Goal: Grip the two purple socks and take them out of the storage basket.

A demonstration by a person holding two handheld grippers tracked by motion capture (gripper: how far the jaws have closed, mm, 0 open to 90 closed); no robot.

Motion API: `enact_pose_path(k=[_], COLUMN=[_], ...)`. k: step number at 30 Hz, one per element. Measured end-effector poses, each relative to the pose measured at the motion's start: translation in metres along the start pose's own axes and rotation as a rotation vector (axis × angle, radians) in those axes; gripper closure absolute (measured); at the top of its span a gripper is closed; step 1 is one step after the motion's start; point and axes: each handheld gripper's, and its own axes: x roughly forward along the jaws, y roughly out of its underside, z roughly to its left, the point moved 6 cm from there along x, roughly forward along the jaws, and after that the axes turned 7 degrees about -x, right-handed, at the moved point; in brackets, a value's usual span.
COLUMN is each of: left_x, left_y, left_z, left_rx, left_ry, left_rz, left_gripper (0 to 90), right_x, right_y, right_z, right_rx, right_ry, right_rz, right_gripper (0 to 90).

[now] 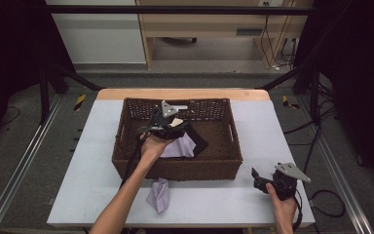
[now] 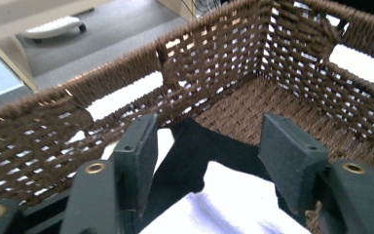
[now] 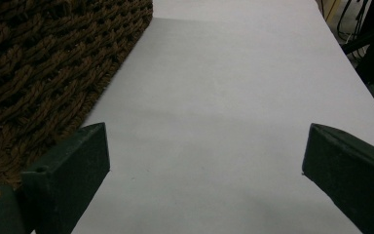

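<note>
Left gripper (image 1: 173, 127), jaws spread, hangs over the black cloth (image 2: 195, 156) and lilac cloth (image 1: 179, 146) inside the wicker basket (image 1: 126, 168); centre the black fold between the pads (image 2: 143, 146) before closing.

Brown wicker basket (image 1: 126, 156) sits mid-frame on the pale desk (image 1: 68, 185). Left gripper (image 1: 168, 119) is inside the basket, above a lavender cloth (image 1: 180, 147) and a black cloth (image 1: 197, 141). Second lavender cloth (image 1: 158, 194) lies on the desk just below the basket. Right gripper (image 1: 258, 178) rests lower right, well apart.
</note>
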Motion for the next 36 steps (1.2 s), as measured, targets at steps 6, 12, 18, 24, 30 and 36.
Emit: enact_pose_path(k=[6,12,18,24,30,36], left_x=[0.012,0.016,0.022,0.026,0.03,0.034], left_y=[0.011,0.016,0.023,0.027,0.032,0.037], left_z=[-0.003,-0.003,-0.003,-0.003,-0.005,-0.007], left_rx=[0.028,0.033,0.05,0.046,0.083,0.1], left_ry=[0.01,0.036,0.026,0.013,-0.009,-0.023], left_rz=[0.081,0.136,0.199,0.233,0.278,0.323], left_gripper=[43.7,46.8,47.2,48.1,43.4,44.0], right_x=[0.0,0.0,0.0,-0.001,0.0,0.0], right_y=[0.0,0.0,0.0,0.0,0.0,0.0], right_z=[0.0,0.0,0.0,0.0,0.0,0.0], right_rx=[-0.001,-0.002,0.0,0.001,0.001,0.002], right_ry=[0.0,0.005,0.005,0.006,0.004,0.005], right_rz=[0.002,-0.003,-0.002,-0.002,-0.003,-0.003], right_gripper=[3.9,3.8,3.8,3.9,3.8,3.8])
